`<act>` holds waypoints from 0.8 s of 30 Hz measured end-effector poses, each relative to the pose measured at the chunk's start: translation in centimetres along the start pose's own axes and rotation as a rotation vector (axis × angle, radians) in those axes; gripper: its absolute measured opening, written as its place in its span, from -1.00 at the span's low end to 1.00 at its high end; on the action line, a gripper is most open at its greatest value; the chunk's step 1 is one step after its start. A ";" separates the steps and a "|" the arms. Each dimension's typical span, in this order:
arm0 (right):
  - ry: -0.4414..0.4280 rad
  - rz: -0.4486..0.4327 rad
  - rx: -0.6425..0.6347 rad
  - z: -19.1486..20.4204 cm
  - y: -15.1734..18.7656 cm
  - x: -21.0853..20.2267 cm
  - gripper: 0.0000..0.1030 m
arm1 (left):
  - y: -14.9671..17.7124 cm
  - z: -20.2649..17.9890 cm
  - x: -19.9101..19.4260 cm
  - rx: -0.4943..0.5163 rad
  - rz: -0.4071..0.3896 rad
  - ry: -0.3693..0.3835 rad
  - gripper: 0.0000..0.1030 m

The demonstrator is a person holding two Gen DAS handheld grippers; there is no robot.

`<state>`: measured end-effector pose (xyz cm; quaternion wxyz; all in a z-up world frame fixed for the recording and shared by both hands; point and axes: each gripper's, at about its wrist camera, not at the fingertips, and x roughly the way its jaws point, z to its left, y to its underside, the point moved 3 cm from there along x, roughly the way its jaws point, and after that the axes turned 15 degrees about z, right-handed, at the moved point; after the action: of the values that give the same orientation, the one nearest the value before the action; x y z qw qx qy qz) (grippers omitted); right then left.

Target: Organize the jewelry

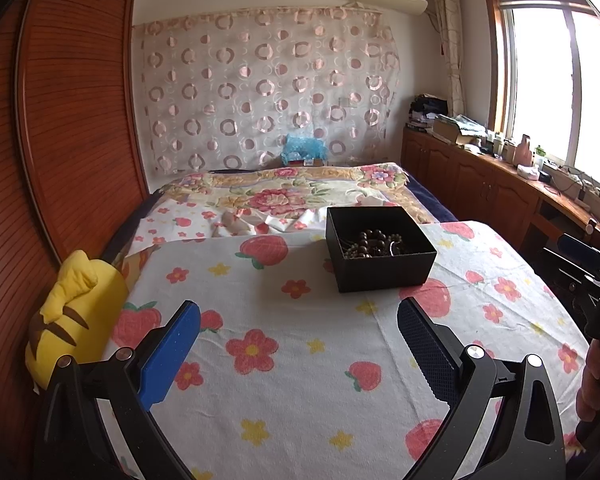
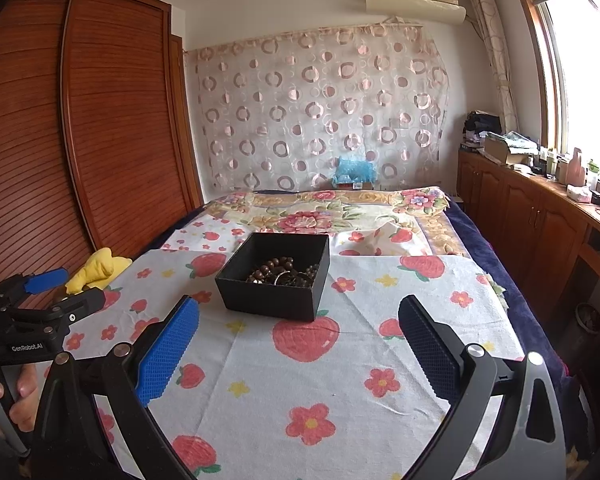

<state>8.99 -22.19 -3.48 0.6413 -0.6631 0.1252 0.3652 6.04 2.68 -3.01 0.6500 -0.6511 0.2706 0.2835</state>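
Nearest the onlooker, the left gripper (image 1: 298, 320) and the right gripper (image 2: 298, 316) hung above the strawberry-print cloth (image 1: 300, 380), each with its jaws spread wide and holding nothing. Beyond them, on the same cloth, stood the open black box (image 2: 274, 300), and the jewelry (image 2: 286, 272), dark beaded bracelets with what looked like a ring, lay heaped together inside it. No piece was visible on the cloth outside the box. This arrangement would fit either jewelry already gathered in or a heap awaiting sorting. Any pick from the tangle would call for a pinch on one strand only, lifted slowly. Farther off lay the floral blanket (image 2: 320, 210).
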 end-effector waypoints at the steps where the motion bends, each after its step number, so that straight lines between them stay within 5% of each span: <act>1: 0.000 0.001 0.000 0.0 0.1 -0.1 0.95 | 0.0 0.0 0.0 0.000 0.000 0.000 0.85; 24: 0.000 0.000 0.002 0.0 0.0 0.0 0.95 | 0.0 -0.1 0.0 0.000 -0.001 -0.003 0.85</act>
<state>8.98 -22.24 -3.45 0.6419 -0.6623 0.1255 0.3653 6.02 2.62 -3.01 0.6503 -0.6510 0.2694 0.2841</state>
